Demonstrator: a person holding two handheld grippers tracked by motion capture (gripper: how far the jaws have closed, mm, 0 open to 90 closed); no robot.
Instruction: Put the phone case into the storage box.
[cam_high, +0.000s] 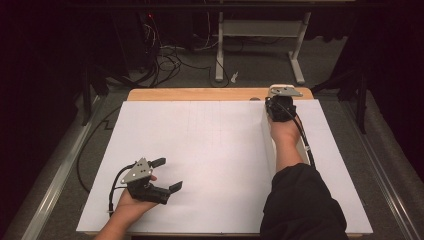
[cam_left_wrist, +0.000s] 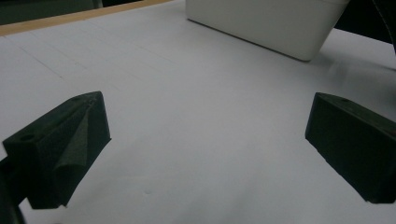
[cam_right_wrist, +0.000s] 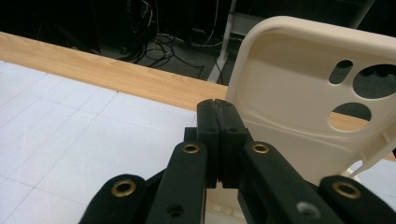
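A cream phone case (cam_right_wrist: 289, 93) with camera cut-outs stands upright just past my right gripper (cam_right_wrist: 218, 107). Its jaws are pressed together with only a thin seam between them. Whether they touch the case I cannot tell. In the high view my right gripper (cam_high: 280, 95) is at the table's far edge, under its grey plate. Near the front left corner my left gripper (cam_high: 167, 174) lies held low over the white sheet (cam_high: 210, 150). In the left gripper view my left gripper (cam_left_wrist: 208, 121) stands open with nothing between the jaws.
A long white box (cam_high: 266, 135) lies on the sheet beside the right forearm, and the white box (cam_left_wrist: 261, 23) lies ahead of the left jaws. The wooden table edge (cam_high: 200, 94) runs along the back. Cables and a desk frame (cam_high: 260, 35) are on the floor beyond.
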